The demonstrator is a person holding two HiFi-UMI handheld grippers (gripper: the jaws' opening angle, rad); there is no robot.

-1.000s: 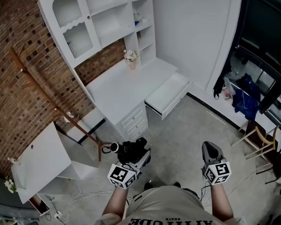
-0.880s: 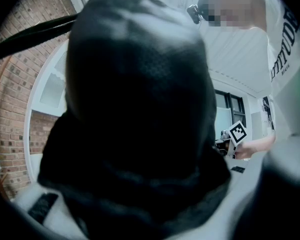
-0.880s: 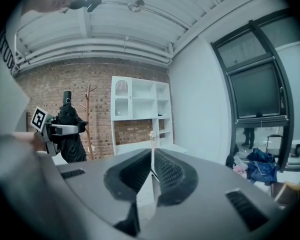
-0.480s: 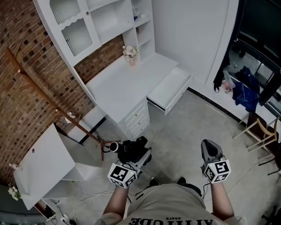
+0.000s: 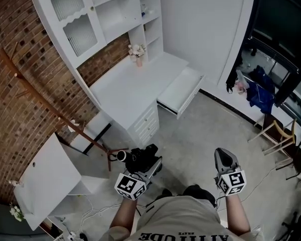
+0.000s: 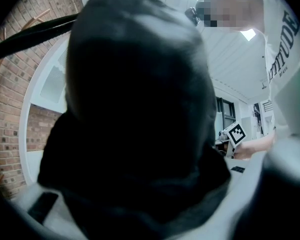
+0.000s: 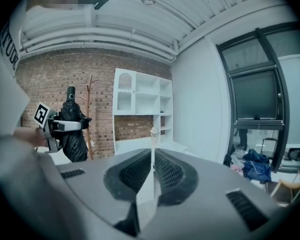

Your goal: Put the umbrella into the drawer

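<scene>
Overhead, the head view has the left gripper [image 5: 146, 165] clamped on the folded black umbrella [image 5: 135, 159], low in front of the person and well apart from the open drawer [image 5: 180, 90] of the white desk [image 5: 125, 92], with the right gripper [image 5: 224, 157] beside it. Up close in the left gripper view, the umbrella's dark fabric fills the space between the jaws, and "ITUDE" runs down the person's pale shirt [image 6: 285, 49]. Across in the right gripper view, the jaws meet on nothing, and the umbrella stands upright at far left.
</scene>
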